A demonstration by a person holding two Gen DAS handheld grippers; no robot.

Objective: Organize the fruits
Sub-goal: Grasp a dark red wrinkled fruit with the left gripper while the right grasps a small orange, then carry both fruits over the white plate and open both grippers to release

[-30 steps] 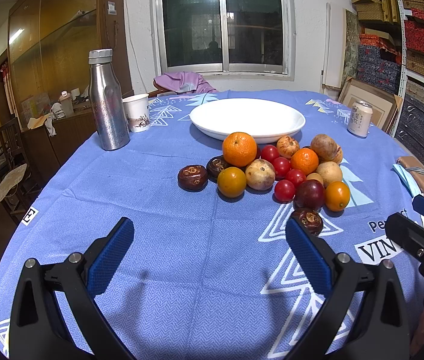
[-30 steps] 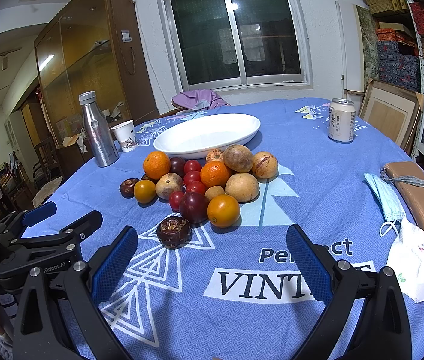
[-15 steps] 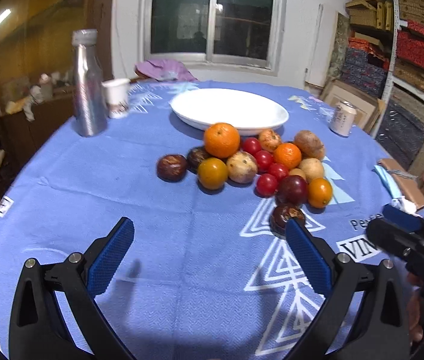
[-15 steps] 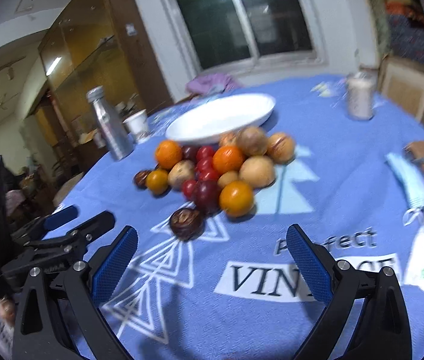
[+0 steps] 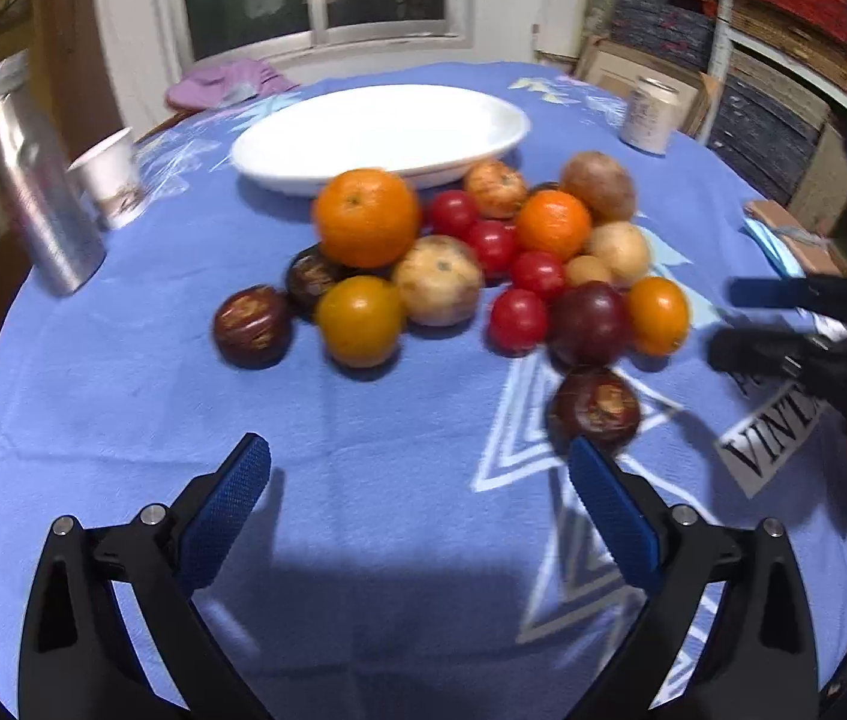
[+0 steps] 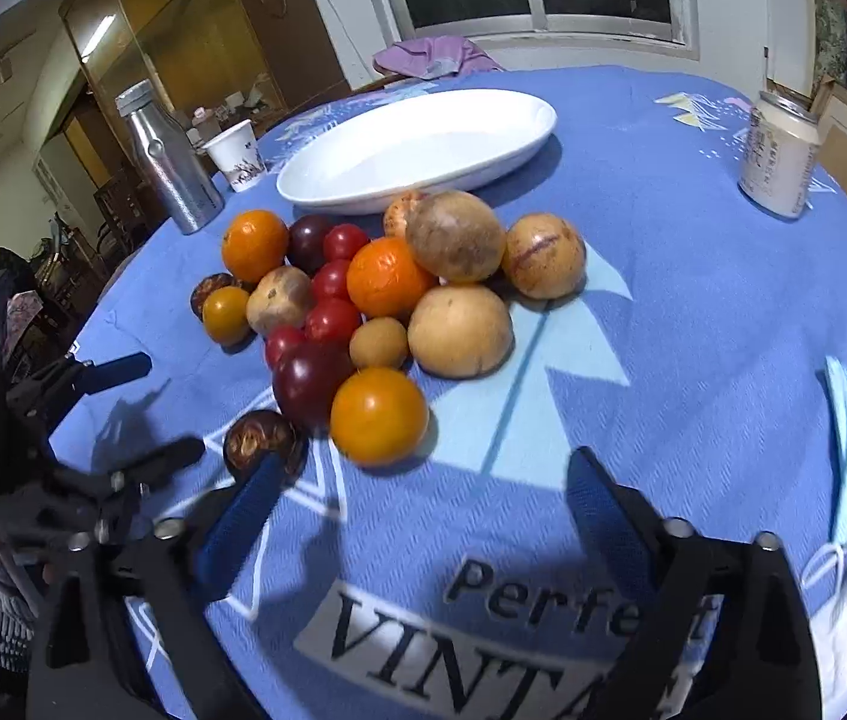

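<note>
Both hand-held grippers have closed in on the fruit pile since a second ago.

Left wrist view: the left hand-held gripper is released and empty, a dark mangosteen just beyond its right finger, the fruit pile ahead, white dish behind.
Right wrist view: the right hand-held gripper is released, an orange tomato just ahead on the bench.

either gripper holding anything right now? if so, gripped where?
Nothing is held. The left gripper and the right gripper are both open over the tablecloth, with no fruit between the fingers. The dark fruit lies just beyond the left gripper's right finger.
</note>
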